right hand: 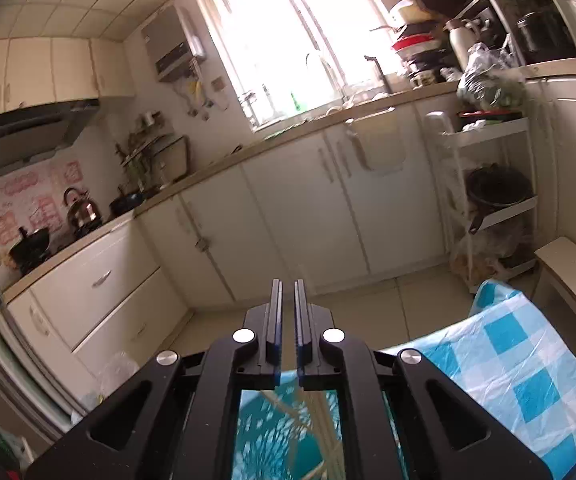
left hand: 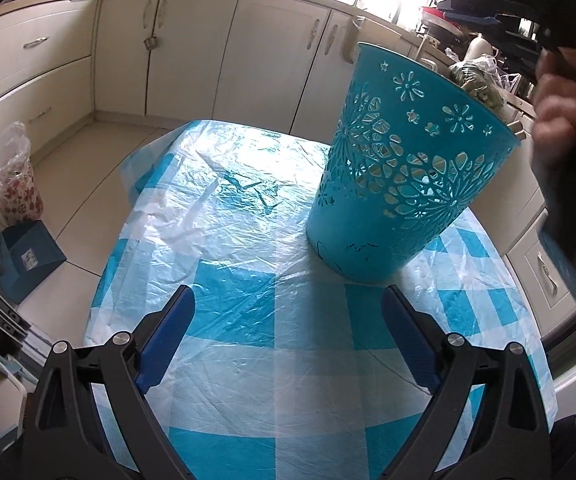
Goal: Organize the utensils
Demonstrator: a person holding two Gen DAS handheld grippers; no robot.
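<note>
Teal basket on the checked table, both grippers empty.

The table (left hand: 288, 360), under a blue-and-white checked cloth and clear film, carried one perforated teal basket (left hand: 404, 176) at its far right; through the cut-outs pale sticks, probably chopsticks, showed dimly. The left gripper (left hand: 288, 340) hovered near the basket with its jaws wide apart and nothing between them. The right gripper (right hand: 288, 292) stood directly above the basket (right hand: 280, 436) with jaws brought together, holding nothing. Risk: the tall, light basket could tip if a descending gripper struck its rim, since the film looked slippery. Only the right wrist view looked into the basket and showed the sticks (right hand: 324, 420); only the left showed the person's hand (left hand: 560, 116) beside the rim.
</note>
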